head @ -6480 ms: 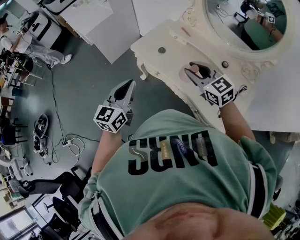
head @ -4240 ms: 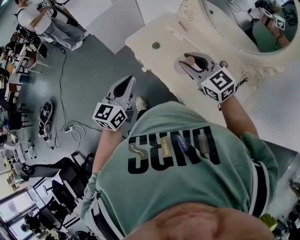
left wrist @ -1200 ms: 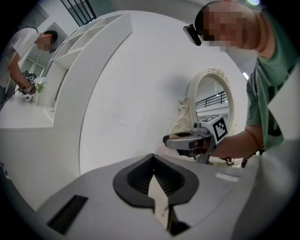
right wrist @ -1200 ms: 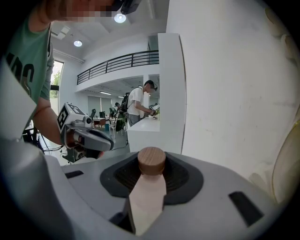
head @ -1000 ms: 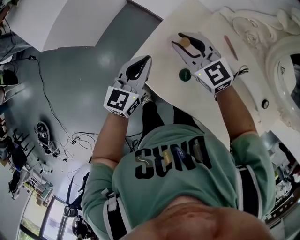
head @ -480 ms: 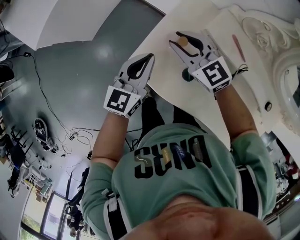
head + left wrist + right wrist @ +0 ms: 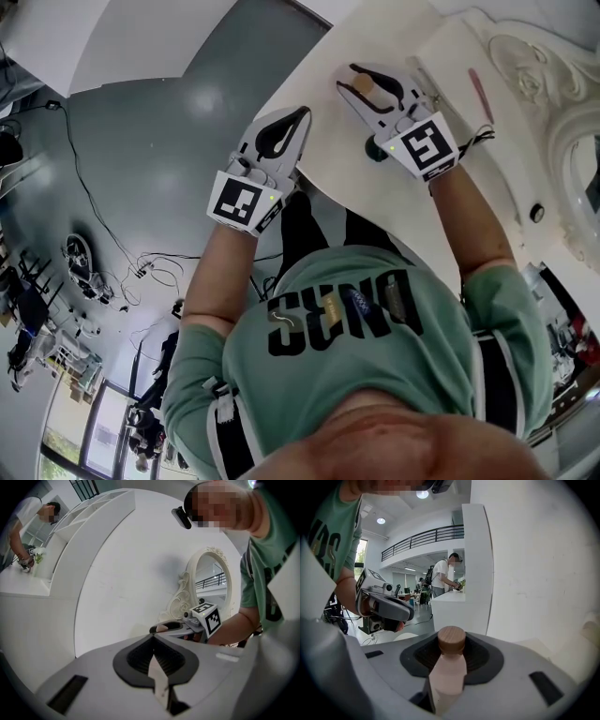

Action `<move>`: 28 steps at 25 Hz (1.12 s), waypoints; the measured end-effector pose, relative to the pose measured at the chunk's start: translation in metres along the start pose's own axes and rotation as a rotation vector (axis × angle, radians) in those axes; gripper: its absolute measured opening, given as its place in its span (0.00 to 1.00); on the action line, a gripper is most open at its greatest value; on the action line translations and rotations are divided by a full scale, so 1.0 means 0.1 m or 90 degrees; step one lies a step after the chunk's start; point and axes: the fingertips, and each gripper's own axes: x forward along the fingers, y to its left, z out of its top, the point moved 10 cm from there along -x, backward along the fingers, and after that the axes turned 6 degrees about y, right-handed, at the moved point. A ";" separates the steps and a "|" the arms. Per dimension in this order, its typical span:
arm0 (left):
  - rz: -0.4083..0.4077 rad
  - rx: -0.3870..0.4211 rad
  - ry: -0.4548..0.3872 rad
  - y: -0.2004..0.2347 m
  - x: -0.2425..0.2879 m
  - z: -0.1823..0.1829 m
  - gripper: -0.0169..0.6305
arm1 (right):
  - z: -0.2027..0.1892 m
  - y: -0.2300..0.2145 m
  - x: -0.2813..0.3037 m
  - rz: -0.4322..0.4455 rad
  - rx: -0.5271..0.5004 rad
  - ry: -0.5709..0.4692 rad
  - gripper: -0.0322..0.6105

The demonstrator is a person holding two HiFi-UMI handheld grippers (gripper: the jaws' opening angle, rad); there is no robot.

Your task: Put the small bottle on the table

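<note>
The right gripper (image 7: 355,73) is found part-closed on the small bottle (image 7: 449,672), cap toward the jaw tips, held over the cream table (image 7: 328,159), evidently for setting down; contact is not confirmed.

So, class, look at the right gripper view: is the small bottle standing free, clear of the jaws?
No: the small bottle sits clamped between the jaws of the right hand-held gripper.
</note>
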 end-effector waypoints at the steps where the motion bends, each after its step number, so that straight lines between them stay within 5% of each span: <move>1: 0.000 0.000 0.000 -0.01 -0.01 0.00 0.04 | 0.00 0.00 0.00 0.001 0.000 0.002 0.24; 17: 0.020 0.014 -0.022 -0.09 -0.38 0.20 0.04 | 0.32 0.08 -0.12 -0.022 0.000 -0.018 0.37; 28: 0.028 0.051 -0.066 -0.74 -1.09 0.69 0.04 | 0.86 0.51 -1.06 -0.054 -0.011 -0.053 0.37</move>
